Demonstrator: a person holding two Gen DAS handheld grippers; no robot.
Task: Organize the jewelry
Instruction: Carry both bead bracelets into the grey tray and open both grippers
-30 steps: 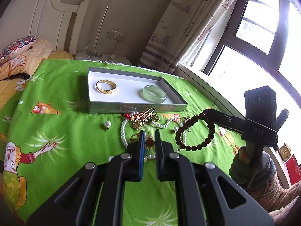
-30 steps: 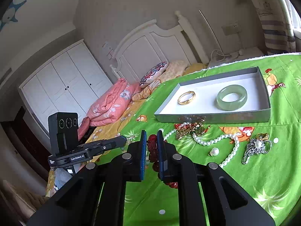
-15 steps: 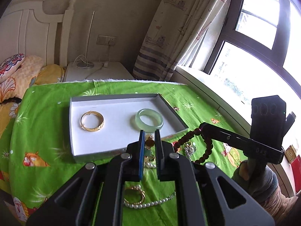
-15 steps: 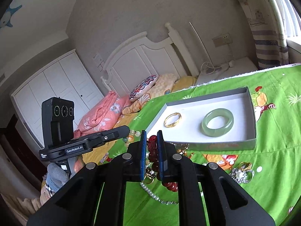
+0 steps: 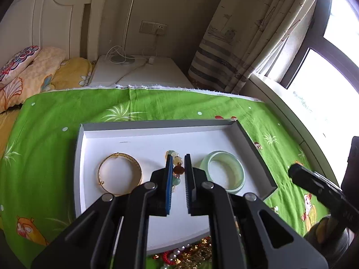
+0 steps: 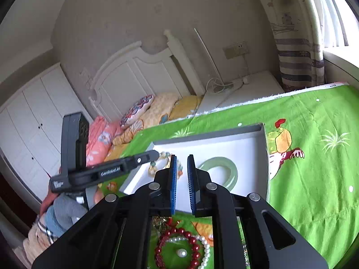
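At centre frame, the left gripper [image 5: 178,170] pinches a multicoloured stone-bead bracelet [image 5: 177,170] above the shallow white cardboard tray [image 5: 157,132]. The right gripper [image 6: 181,174] has just been opening, nothing between its jaws; the red bead bracelet [image 6: 177,246] lies at the lower edge.

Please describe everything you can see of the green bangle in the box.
The green bangle is a thick, smooth, closed ring of pale, translucent green, jade-like in look. It lies flat on the white floor of the grey box, toward its right side in the left wrist view, apart from the gold bangle. Nothing grips it. The left claw partly hides its near rim.
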